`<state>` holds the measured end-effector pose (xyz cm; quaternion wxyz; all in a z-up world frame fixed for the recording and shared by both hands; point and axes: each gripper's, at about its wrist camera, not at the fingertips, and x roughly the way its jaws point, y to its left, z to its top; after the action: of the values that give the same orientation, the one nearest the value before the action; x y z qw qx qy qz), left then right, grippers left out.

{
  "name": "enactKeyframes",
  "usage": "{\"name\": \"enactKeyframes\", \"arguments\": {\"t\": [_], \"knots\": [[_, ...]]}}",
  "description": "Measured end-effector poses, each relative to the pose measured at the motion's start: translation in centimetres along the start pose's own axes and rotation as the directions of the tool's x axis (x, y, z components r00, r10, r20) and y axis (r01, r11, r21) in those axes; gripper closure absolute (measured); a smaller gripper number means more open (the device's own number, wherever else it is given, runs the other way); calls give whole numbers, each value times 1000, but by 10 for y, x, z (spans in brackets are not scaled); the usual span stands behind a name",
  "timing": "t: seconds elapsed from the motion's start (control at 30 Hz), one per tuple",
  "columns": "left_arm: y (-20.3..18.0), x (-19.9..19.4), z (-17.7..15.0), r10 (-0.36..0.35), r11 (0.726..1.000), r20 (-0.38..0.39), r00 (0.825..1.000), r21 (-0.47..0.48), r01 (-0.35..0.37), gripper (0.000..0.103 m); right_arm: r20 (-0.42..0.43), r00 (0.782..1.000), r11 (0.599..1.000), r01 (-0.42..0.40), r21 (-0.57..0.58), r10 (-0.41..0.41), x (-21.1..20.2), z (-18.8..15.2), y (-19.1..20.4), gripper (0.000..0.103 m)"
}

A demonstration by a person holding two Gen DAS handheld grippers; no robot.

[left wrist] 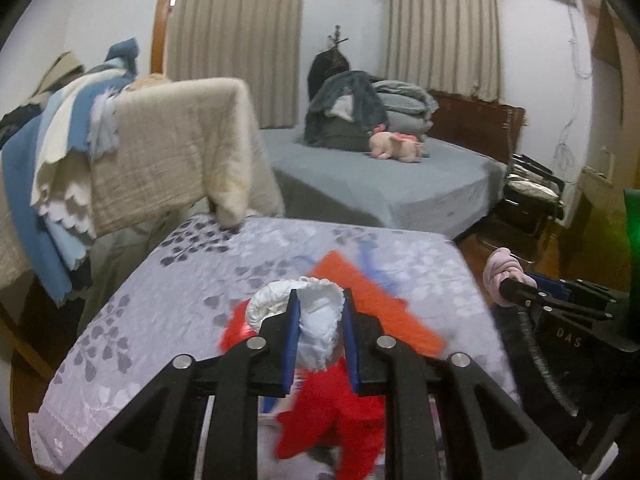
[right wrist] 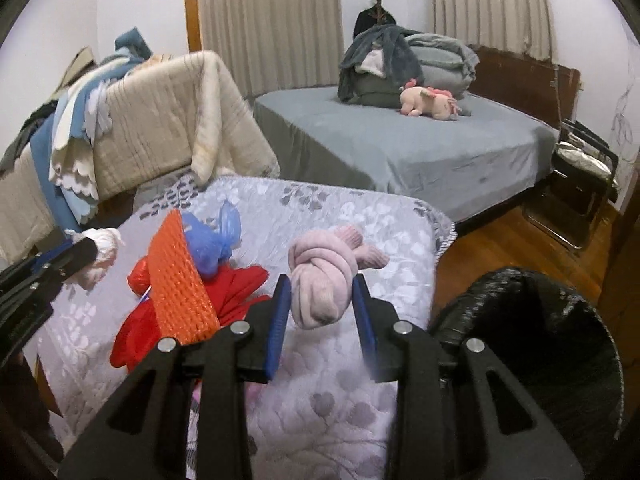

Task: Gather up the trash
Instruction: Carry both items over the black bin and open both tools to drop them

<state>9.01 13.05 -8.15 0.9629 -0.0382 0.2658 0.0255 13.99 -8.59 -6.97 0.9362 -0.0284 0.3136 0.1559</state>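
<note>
Left wrist view has the left gripper [left wrist: 320, 332] clamped on a crumpled white wad [left wrist: 316, 320], its blue pads squeezing the soft middle, lifted above the floral-covered table [left wrist: 160, 320]. Over on the right wrist view, the right gripper [right wrist: 322, 308] pinches a knotted pink sock [right wrist: 320, 276] by its lower bulge, clear of the cloth too. Both look feather-light and squashy to me, so a grip across the thickest fold should hold; the wad may shed or slip if pinched at a loose edge. Left on the table: a red plastic bag [right wrist: 180, 320], an orange textured sheet [right wrist: 176, 276] lying over it, and a blue plastic bag [right wrist: 212, 240] tucked behind. That lot looks thin and slippery. A black bin bag [right wrist: 532, 320] gapes just right of the table, seemingly the drop spot. A blanket-draped chair [right wrist: 160, 132] crowds the table's far left corner; the bed [right wrist: 400, 152] sits well beyond.
</note>
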Motion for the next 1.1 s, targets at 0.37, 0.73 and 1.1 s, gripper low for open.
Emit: {"name": "enactKeyframes", "arguments": {"t": [0.37, 0.73, 1.1], "knots": [[-98, 1, 6, -202, 977, -28, 979, 69, 203, 83, -2, 990, 987, 144, 67, -144, -52, -22, -71, 72], [-191, 13, -8, -374, 916, -86, 924, 122, 382, 83, -37, 957, 948, 289, 133, -287, -83, -56, -143, 72], [-250, 33, -23, -495, 845, -166, 853, 136, 517, 62, -64, 923, 903, 384, 190, -379, -101, -79, -187, 66]]}}
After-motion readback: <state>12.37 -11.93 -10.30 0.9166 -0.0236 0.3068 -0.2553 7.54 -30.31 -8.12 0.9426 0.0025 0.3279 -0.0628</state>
